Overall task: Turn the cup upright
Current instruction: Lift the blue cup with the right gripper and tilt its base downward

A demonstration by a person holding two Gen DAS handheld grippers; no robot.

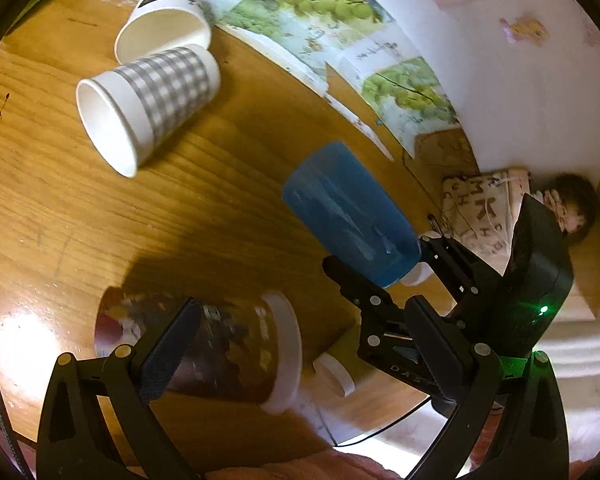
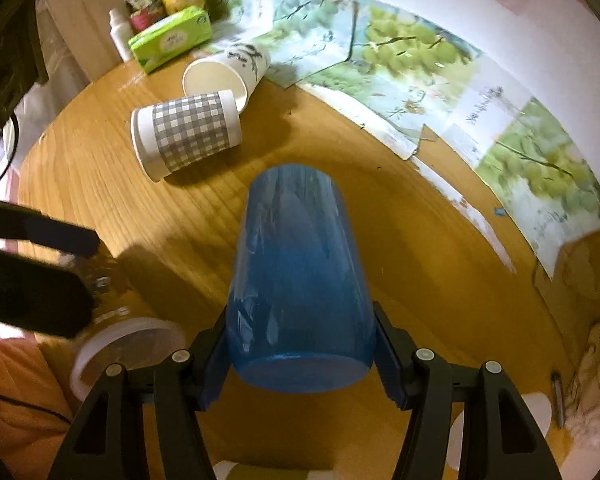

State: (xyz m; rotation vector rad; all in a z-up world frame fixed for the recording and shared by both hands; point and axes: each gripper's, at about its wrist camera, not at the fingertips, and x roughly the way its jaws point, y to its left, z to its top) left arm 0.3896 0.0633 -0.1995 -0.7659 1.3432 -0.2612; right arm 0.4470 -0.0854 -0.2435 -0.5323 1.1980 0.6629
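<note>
Round wooden table (image 2: 400, 240) against a white wall (image 1: 520, 80), w/ grape-print paper sheets (image 2: 420, 52) laid along the far edge. Back left corner in the right wrist view has a green tissue pack (image 2: 171, 38) and a few small bottles, too small to ID.

My right gripper (image 2: 300, 344) is clamped on the blue plastic cup (image 2: 296, 280): both pads press its sides near the end closest to the cam, and the cup points away from me along the fingers, above the tabletop. From the left wrist view the same blue cup (image 1: 352, 216) sits tilted in the right gripper (image 1: 374, 266), off the wood. Can't tell which end is the mouth.

My left gripper (image 1: 296, 344) is spread wide, around a clear cup w/ a white lid (image 1: 236, 344) that lies on its side on the table. The left finger's pad overlaps the cup body; the right one is well apart from it. Can't tell if that pad touches.

Further back, a gray checked paper cup (image 1: 148, 104) lies on its side, mouth toward the left cam. Just behind it, touching, a white paper cup w/ black print (image 1: 168, 16) also lies on its side. A small white cap (image 1: 334, 374) sits near the lidded cup.
</note>
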